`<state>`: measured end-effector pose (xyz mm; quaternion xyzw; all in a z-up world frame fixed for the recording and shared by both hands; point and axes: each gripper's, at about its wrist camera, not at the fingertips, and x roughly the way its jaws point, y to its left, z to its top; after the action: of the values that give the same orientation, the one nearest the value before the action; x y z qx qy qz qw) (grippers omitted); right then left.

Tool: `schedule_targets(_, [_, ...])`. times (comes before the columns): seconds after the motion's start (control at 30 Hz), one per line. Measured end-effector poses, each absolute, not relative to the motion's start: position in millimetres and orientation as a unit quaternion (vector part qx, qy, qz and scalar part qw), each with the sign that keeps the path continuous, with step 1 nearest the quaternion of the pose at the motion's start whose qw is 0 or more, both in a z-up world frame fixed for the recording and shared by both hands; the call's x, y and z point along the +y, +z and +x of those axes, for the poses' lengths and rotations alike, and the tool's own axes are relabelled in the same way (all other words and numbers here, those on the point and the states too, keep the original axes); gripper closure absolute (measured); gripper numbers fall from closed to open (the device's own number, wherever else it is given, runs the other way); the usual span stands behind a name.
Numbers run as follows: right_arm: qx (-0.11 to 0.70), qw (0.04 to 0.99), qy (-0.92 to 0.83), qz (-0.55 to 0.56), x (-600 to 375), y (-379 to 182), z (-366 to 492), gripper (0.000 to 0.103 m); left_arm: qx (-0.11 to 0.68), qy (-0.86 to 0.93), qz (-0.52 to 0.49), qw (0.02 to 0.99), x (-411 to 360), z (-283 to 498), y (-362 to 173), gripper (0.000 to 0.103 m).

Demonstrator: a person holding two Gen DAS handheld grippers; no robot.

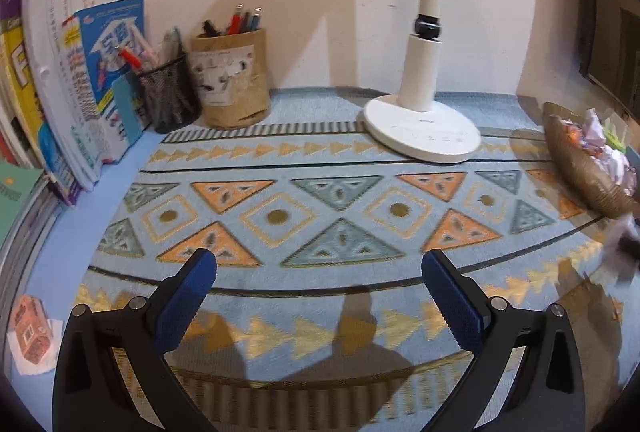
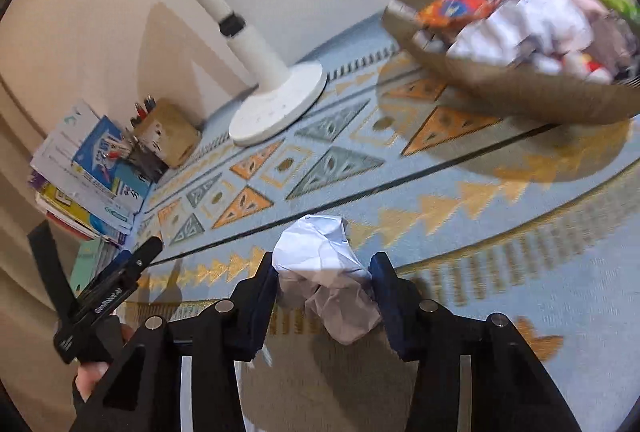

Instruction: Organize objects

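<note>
Desk, covered by a patterned mat [image 1: 320,160] in blue, orange and yellow.

Right gripper [image 2: 324,272]: jaws closed on a crumpled ball of white paper [image 2: 320,252], held just above the mat near its front edge.

Left gripper [image 1: 319,264]: jaws wide apart, nothing between them, over the mat; a hand [image 2: 90,376] grips it.

Woven basket [image 2: 520,92]: on the right of the desk, heaped with crumpled paper and coloured wrappers, well apart from the held ball.

White lamp [image 1: 424,120]: round base on the mat by the wall.

Back left corner: cardboard pen pot [image 1: 234,84], black mesh pen cup [image 1: 170,96] just beside it, leaning books [image 1: 80,80].

Small orange carton [image 1: 30,332]: on white paper at the left edge.
</note>
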<state>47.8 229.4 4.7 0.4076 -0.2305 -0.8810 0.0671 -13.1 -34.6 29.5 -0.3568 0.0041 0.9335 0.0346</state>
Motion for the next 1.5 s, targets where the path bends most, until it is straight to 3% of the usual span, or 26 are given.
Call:
schedule_targets(0.2, [-0.231,0.012,-0.913,0.337,302,68,49,0.056,-0.042,0.931,-0.336,0.135,2,-21,80,0.001])
schedule_targets(0.4, [-0.246,-0.059,-0.925,0.283,371,111,5,0.056,-0.027,0.935,-0.308,0.171,42,-41,116,0.001])
schedule_targets(0.43, [-0.245,-0.067,-0.926,0.280,377,113,-3,0.054,-0.023,0.936,-0.306,0.171,46,-43,118,0.001])
schedule_targets(0.53, [-0.244,-0.073,-0.920,0.299,397,105,-36,0.032,-0.009,0.936,-0.307,0.172,50,-46,115,0.001])
schedule_targets(0.73, [-0.240,-0.078,-0.915,0.313,411,92,-31,0.032,-0.008,0.933,-0.331,0.141,24,-35,95,0.001])
schedule_targets(1.1, [-0.196,-0.018,-0.929,0.313,330,117,37,0.030,-0.051,0.931,-0.345,0.106,-42,19,96,0.001])
schedule_targets(1.17, [-0.183,0.005,-0.927,0.327,297,113,43,0.014,-0.054,0.926,-0.359,0.100,-49,26,87,0.001])
schedule_targets(1.37, [-0.120,0.036,-0.911,0.393,206,49,50,0.010,-0.090,0.883,-0.443,0.126,-65,36,25,0.001])
schedule_targets(1.5, [-0.096,0.025,-0.898,0.428,172,5,46,0.010,-0.084,0.888,-0.446,0.077,-72,31,6,0.001])
